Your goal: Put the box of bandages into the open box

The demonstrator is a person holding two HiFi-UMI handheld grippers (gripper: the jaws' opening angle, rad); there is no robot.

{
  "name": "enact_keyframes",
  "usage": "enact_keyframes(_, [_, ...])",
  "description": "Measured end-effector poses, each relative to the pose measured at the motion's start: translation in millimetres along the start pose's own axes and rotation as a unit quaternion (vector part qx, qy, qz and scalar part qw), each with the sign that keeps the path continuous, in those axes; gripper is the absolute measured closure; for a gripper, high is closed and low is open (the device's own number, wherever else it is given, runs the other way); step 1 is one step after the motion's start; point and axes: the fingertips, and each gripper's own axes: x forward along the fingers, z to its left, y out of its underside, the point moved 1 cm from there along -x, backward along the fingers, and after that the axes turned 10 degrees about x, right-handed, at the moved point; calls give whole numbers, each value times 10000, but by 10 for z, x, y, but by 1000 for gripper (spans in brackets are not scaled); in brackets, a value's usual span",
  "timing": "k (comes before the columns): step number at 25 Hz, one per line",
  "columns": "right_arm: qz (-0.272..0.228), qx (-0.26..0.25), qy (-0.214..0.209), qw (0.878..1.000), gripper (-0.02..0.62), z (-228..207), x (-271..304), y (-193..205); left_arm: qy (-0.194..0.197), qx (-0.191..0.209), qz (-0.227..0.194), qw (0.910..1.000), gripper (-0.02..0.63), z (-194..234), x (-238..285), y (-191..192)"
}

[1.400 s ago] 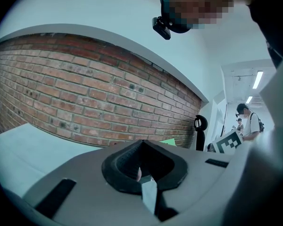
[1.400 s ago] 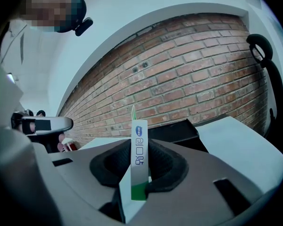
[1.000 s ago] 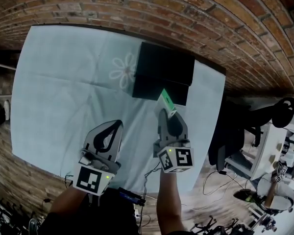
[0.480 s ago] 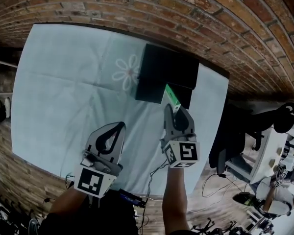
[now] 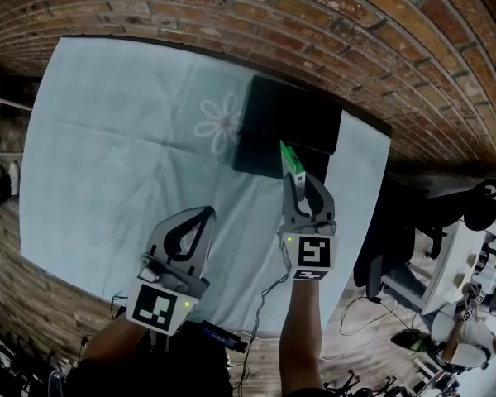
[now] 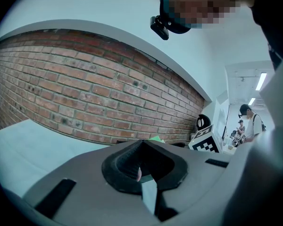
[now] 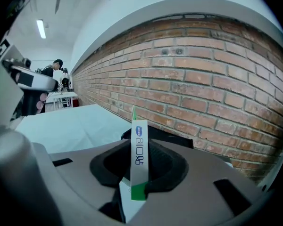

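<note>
Cardboard, light and thin-walled: likely dents easily, wants gentle hold across flat faces. Bandage box [image 7: 139, 159] pinched on edge in right gripper [image 5: 302, 182], black open box [image 5: 293, 118] just ahead; left gripper [image 5: 202, 214] pressed together, empty

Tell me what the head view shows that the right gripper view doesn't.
Only the head view: the flower print and the marker cube on the right gripper. Only the right gripper view: the lettering on the edge of the bandage box, and people far left. Both: the bandage box clamped in the right jaws, the black box just beyond.
</note>
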Motion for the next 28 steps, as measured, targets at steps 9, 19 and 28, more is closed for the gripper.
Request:
enact_keyframes(9, [347,-981,-92,9945,499,62,125,79,-80,-36,41,10000,575,56,-14,57])
enact_keyframes(19, [766,-1834,-289,9796,499,63,319,198,-93,-12,58,9999,575,63,-24,122])
enact_keyframes(28, [1142,-2303,-638,9643,499,112,498,372,-90,-84,79,9999,575,94,-3,155])
